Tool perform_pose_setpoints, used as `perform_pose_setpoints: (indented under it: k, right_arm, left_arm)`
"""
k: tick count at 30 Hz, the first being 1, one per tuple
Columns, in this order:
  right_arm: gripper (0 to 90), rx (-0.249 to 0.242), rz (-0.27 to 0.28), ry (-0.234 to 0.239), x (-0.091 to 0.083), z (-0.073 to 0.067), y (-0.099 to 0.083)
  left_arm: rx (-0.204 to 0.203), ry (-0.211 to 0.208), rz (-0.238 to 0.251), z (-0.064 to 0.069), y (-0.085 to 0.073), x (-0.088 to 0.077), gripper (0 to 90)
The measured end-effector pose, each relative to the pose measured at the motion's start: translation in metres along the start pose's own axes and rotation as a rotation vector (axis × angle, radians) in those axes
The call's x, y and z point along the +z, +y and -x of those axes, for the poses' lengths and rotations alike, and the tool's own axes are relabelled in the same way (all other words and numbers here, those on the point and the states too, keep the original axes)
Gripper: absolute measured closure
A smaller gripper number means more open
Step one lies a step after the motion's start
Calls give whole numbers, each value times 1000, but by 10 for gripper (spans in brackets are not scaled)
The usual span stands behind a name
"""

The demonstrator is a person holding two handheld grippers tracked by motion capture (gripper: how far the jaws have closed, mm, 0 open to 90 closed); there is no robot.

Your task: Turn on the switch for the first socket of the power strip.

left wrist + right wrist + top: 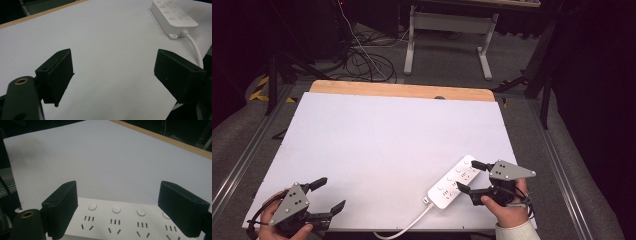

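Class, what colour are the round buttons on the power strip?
White, like the long plastic power strip itself; its round buttons show best in the right gripper view.

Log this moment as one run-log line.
left gripper: open, idle on white sheet | right gripper: open, jaws either side of white plastic power strip, not gripping

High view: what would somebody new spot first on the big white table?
The long white plastic power strip with round buttons lies near the table's front right corner, its white cable trailing off the near edge. The right claw stands open around its far end, not squeezing it. The left claw waits open over the bare white tabletop at front left.
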State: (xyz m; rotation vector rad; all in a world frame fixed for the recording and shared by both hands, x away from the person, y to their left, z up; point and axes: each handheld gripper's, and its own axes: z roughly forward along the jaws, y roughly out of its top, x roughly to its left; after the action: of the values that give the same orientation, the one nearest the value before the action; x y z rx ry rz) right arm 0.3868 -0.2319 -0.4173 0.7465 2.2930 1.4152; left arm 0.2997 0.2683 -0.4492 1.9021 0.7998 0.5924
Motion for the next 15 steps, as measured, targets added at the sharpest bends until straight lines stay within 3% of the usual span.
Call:
perform_pose_setpoints:
  k: [12, 15]
  right_arm:
    - [133, 49, -16, -36, -11, 12, -28]
    - [131, 59, -12, -42, -13, 15, -35]
  left_arm:
    - [4, -2, 13, 0, 0, 1, 132]
    - [13, 25, 7, 1, -1, 3, 121]
